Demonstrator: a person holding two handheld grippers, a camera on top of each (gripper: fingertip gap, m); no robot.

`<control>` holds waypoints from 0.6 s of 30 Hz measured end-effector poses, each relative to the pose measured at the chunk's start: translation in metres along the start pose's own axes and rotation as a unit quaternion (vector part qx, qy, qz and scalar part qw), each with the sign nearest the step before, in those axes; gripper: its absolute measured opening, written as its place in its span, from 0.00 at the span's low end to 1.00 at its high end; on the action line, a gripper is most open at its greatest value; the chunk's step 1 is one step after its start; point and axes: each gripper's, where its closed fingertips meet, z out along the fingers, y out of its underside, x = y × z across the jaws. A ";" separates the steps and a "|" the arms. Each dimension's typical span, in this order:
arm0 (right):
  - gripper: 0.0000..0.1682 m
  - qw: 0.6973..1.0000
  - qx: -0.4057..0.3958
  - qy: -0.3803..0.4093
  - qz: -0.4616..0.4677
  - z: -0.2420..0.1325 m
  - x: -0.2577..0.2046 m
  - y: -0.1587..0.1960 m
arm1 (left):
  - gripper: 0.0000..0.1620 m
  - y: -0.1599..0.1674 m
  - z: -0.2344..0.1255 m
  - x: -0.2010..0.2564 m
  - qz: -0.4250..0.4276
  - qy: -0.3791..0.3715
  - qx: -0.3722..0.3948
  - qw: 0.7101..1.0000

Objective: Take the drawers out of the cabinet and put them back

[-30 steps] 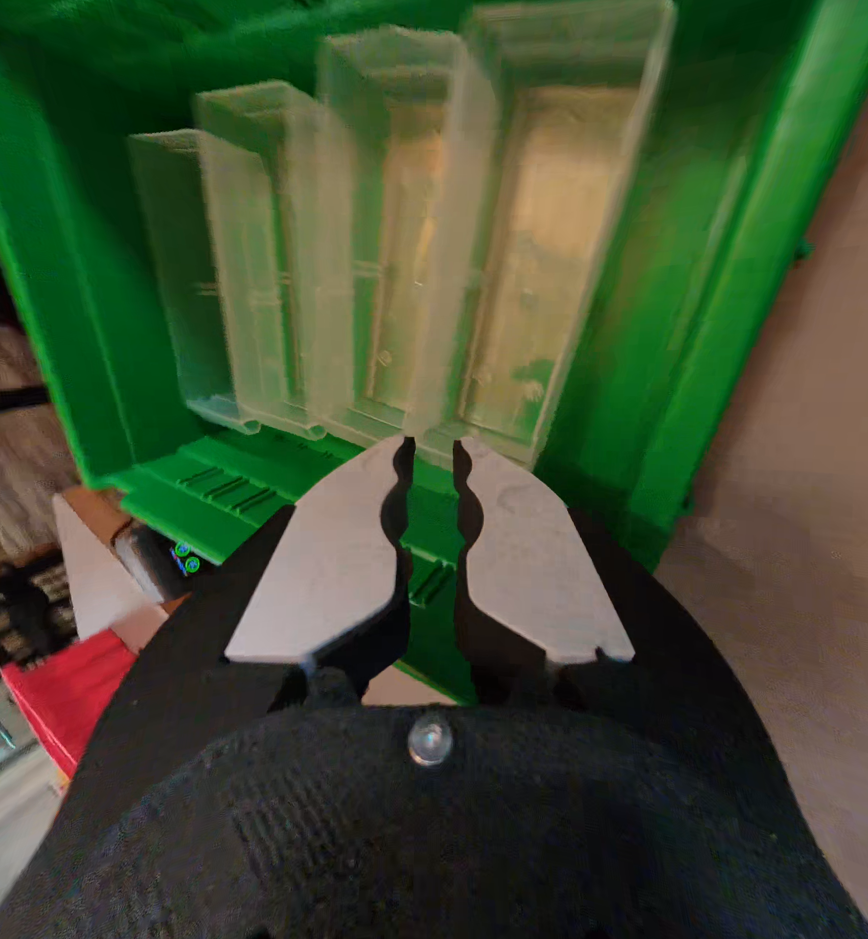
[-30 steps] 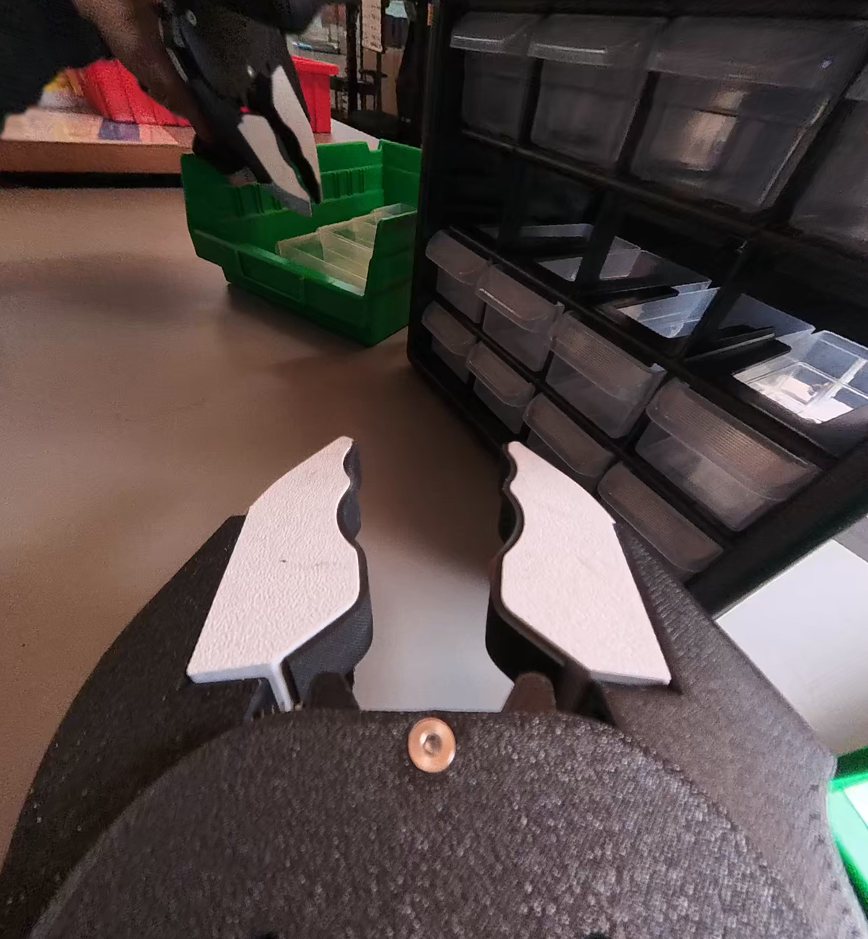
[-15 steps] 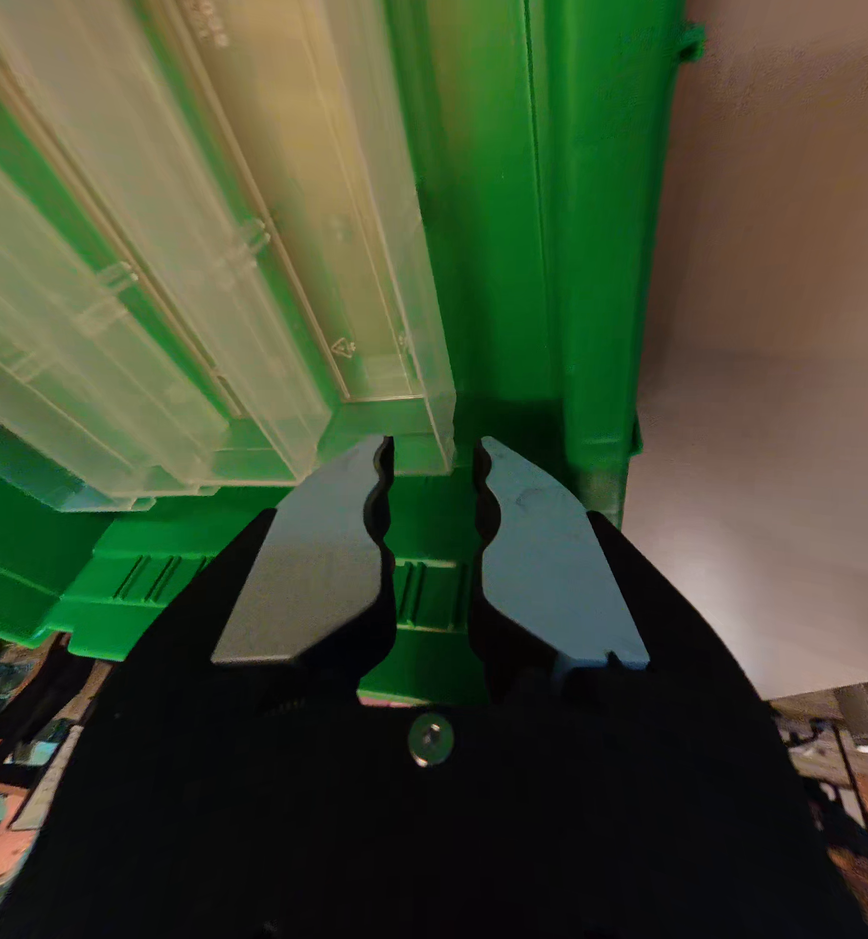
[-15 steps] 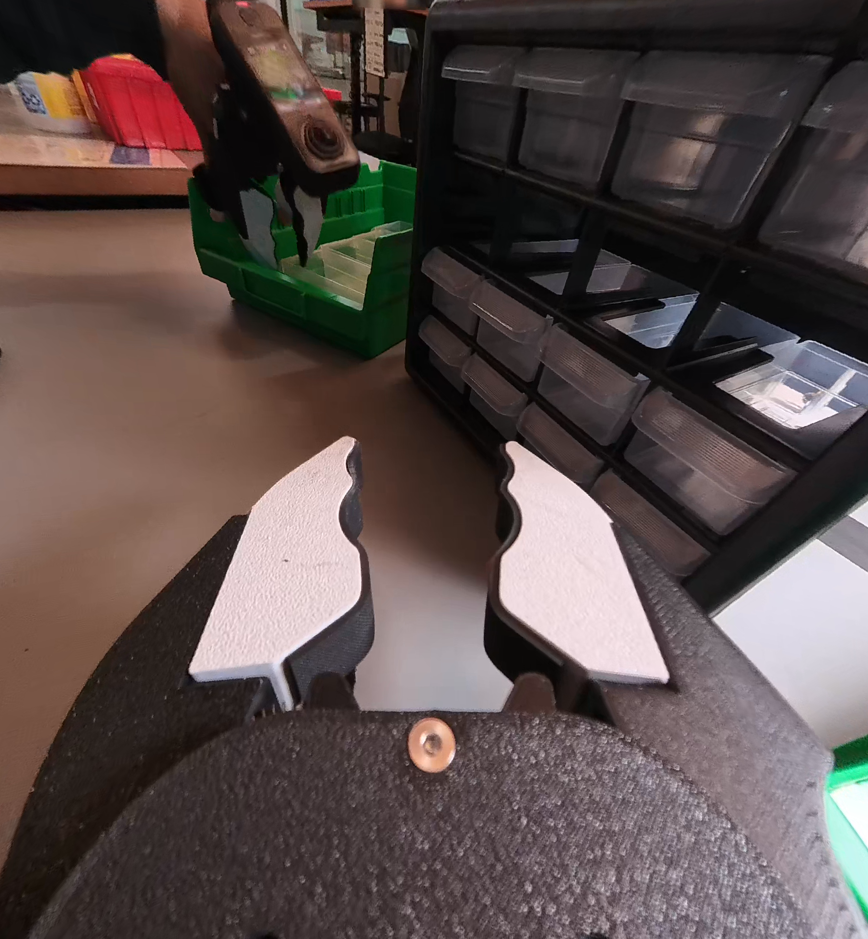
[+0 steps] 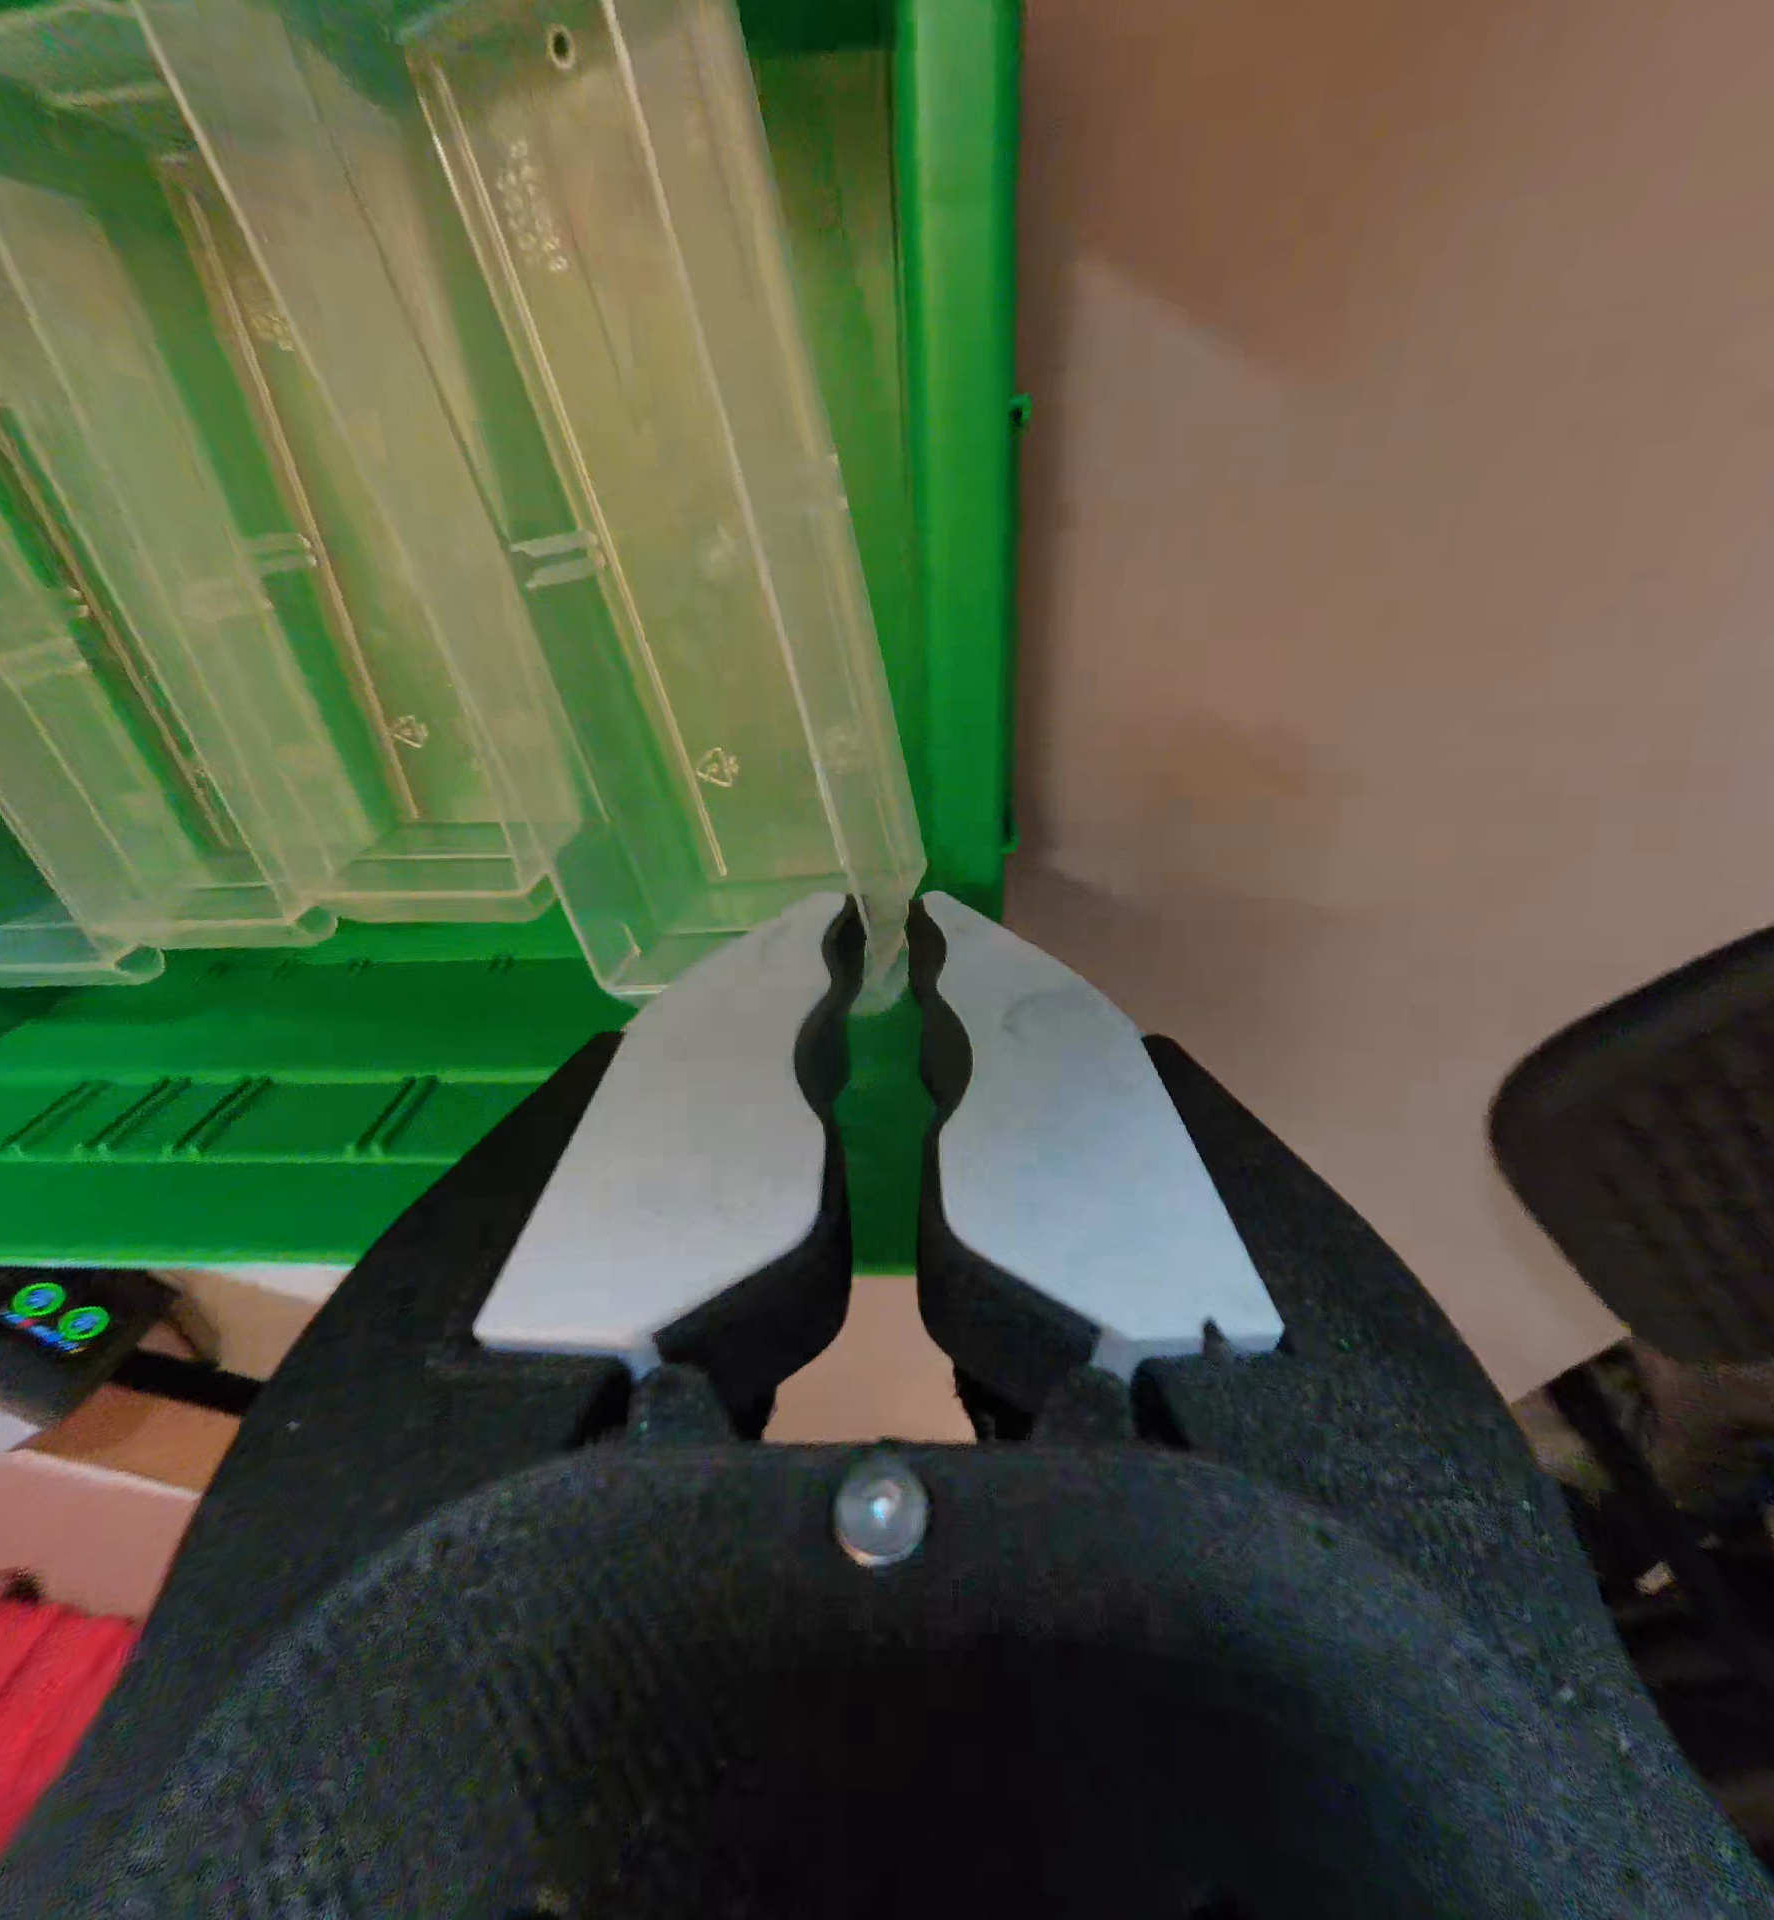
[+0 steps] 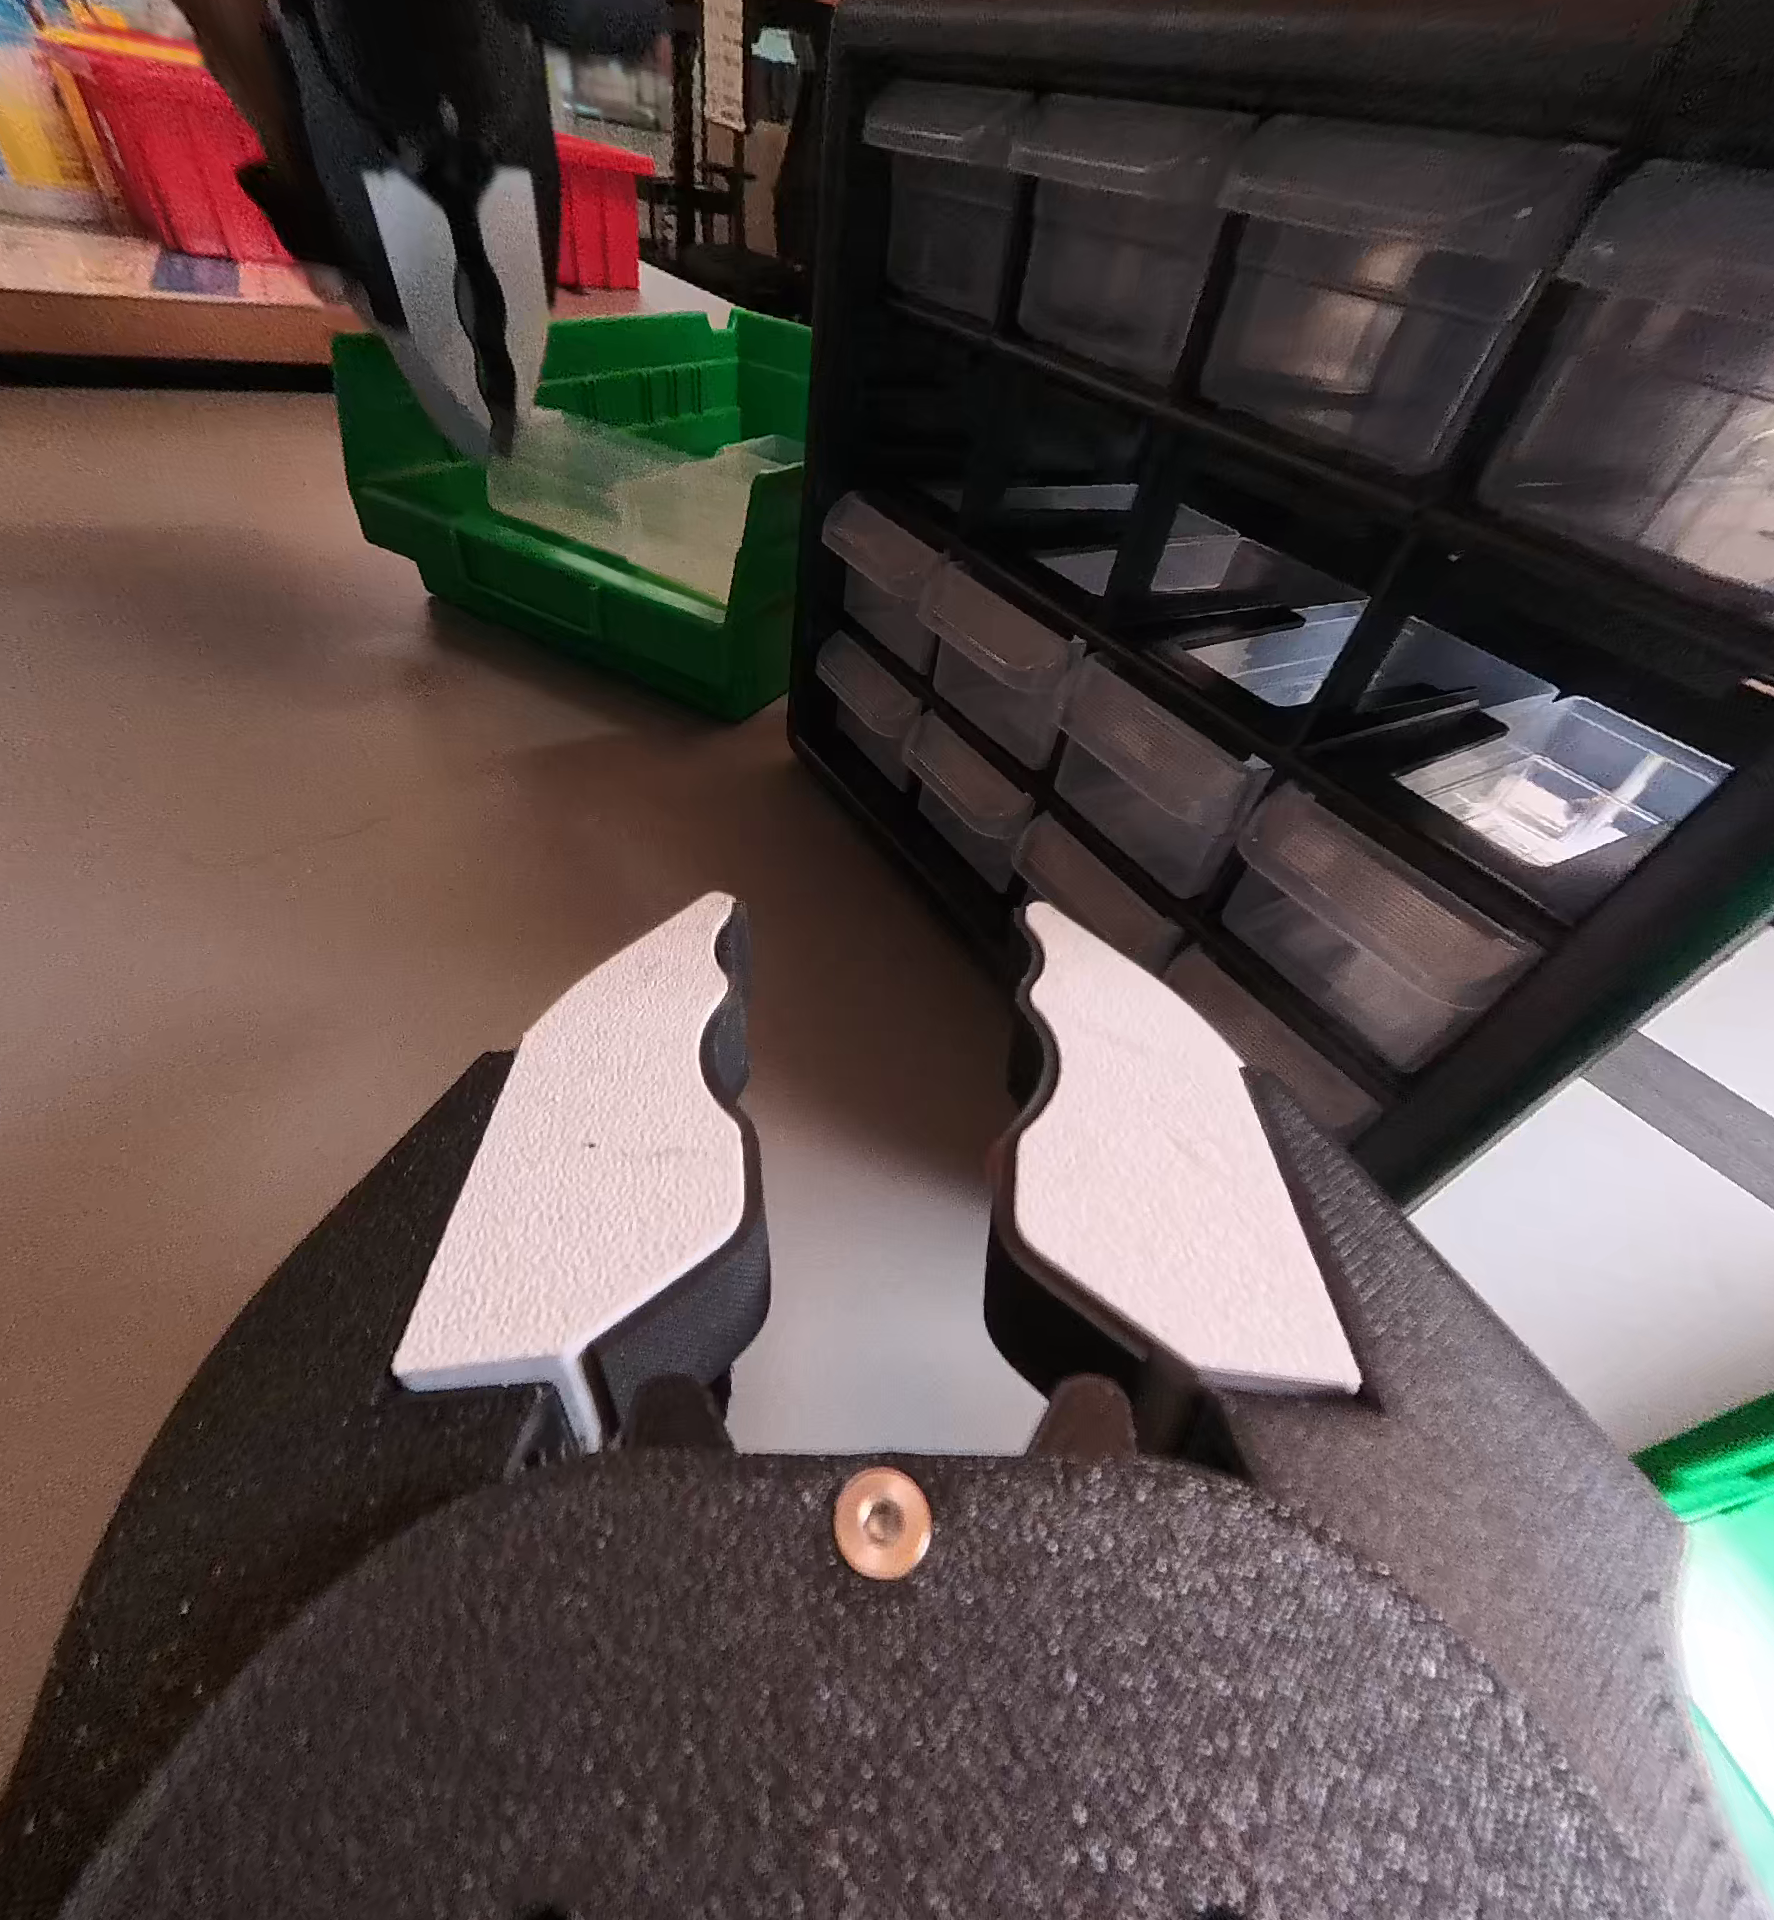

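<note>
My left tongs (image 5: 885,951) pinch the near corner of a clear drawer (image 5: 654,499), its thin wall caught between the two tips. That drawer lies in the green bin (image 5: 956,416), on the side next to the bin's wall, with more clear drawers (image 5: 239,540) packed beside it on the other side. In the right wrist view the same tongs (image 6: 493,431) come down from above onto the drawer's corner, and the drawer looks tilted up at that end.

The bin sits on the bench (image 6: 239,831), just beside the black cabinet (image 6: 1548,1049). The cabinet holds rows of clear drawers; some slots in the middle row stand empty and a few drawers there are pulled partway out.

My right tongs (image 6: 878,935) hang low over the bench in front of the cabinet, gaping wide with nothing between them. A second green bin (image 6: 1756,1444) shows at the right edge of that view.

Behind the bench are red crates (image 6: 176,166). In the left wrist view a black mesh chair (image 5: 1683,1153) stands to the right beyond the bench edge.
</note>
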 end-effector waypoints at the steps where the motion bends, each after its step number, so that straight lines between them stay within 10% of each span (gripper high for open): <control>1: 0.28 1.000 -0.001 0.000 -0.002 0.000 0.000 0.000 | 0.05 -0.002 -0.008 0.003 -0.012 0.009 0.017 1.000; 18: 0.27 1.000 -0.014 -0.005 0.008 0.002 -0.003 0.005 | 0.03 -0.029 -0.024 0.041 -0.223 0.152 0.150 0.951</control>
